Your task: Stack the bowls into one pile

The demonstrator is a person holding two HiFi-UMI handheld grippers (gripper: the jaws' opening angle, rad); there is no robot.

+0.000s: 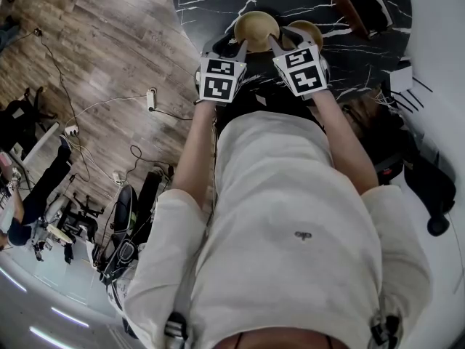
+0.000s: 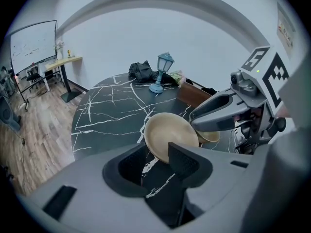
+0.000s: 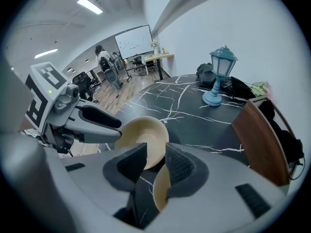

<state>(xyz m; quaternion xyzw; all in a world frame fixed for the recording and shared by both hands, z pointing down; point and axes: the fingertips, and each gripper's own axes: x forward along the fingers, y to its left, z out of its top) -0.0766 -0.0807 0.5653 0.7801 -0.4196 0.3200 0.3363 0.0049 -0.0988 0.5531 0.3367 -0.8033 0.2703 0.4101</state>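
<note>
The left gripper point(image 2: 155, 165), jaws apart and empty, faces the left bowl point(image 2: 170, 136) just ahead, while the right gripper point(image 3: 155, 165), likewise parted, seemingly straddles the rim of the adjacent right bowl point(image 3: 159, 191).

No legible text or numbers; whiteboard point(image 2: 32, 45) writing too small

Two plain tan bowls, side by side at the claw tips, not yet one pile.
The left bowl point(image 2: 167, 132) is round, shallow, empty and tilted. Its hollow is turned toward the left gripper point(image 2: 156, 154), and its near rim is just ahead of that claw's parted jaws. The right bowl point(image 3: 160, 191) is tipped steeply, just beside the left bowl. Its rim sits between the parted jaws of the right gripper point(image 3: 154, 154), against the right-hand jaw.
</note>
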